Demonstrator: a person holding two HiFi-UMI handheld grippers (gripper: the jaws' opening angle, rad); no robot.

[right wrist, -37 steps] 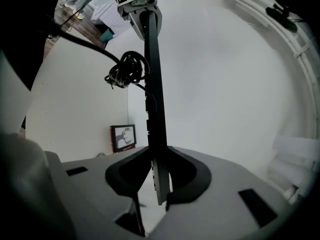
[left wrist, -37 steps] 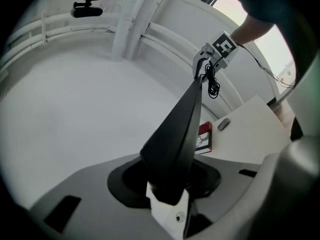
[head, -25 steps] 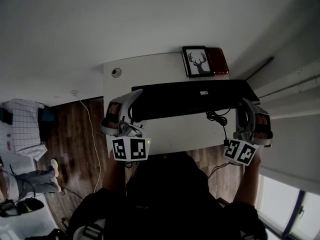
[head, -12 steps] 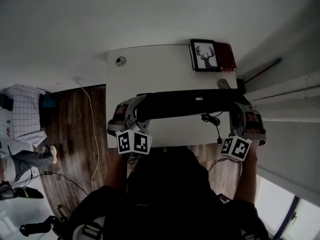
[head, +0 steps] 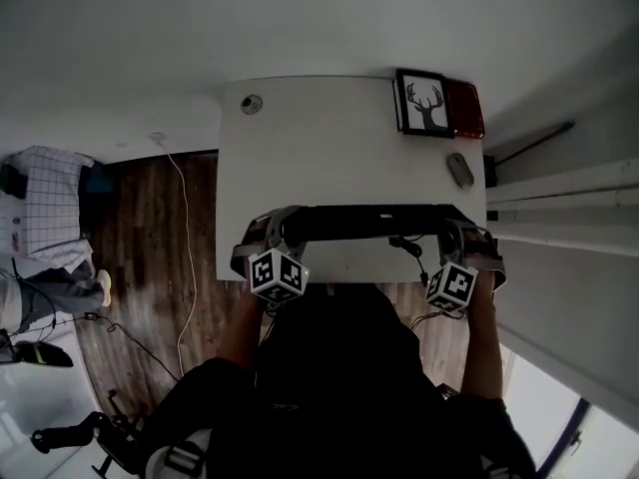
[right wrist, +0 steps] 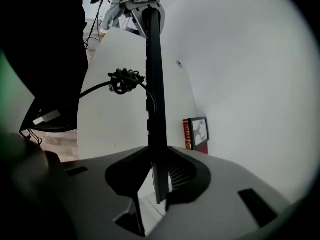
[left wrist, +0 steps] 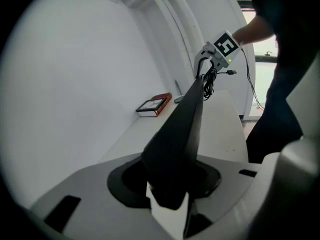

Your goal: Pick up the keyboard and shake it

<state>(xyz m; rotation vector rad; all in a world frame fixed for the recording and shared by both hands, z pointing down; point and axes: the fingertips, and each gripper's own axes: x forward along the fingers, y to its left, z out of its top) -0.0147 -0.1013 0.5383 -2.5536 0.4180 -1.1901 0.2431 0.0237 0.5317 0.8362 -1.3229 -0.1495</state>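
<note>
**A:** Where is the keyboard [head: 364, 221] right now?

**B:** In the lower middle of the head view. It's a long black bar across the near part of the white table [head: 319, 148], tilted so it shows as a narrow strip. The left gripper [head: 284, 226] is clamped partway closed on its left end and the right gripper [head: 455, 236] on its right end. Each gripper view shows the dark slab pinched between the pads, with nothing else in the jaws. I can't tell how far it sits above the tabletop.

**A:** What worries you?

**B:** Both grips are at the very ends, on a slim body. If the shake is sharp, I think the smooth plastic could twist or slide out of one pair of pads, and the other end would then lever free. The cable [head: 411, 250] is the second risk. It hangs below the bar in a knotted bundle with a loose plug, so a swing could whip it against the table edge or snag it on the right gripper. The grey oval mouse [head: 459, 170], right of centre just beyond the bar, could also be knocked if that end dips.

**A:** And the materials?

**B:** The keyboard is rigid, flat, matte black and hard-cornered. The table is plain, smooth and rectangular. At the upper right a black-framed deer picture [head: 420, 103] touches a glossy red book [head: 465, 110], and a small round disc [head: 252, 103] sits at the table's upper left corner.
</note>
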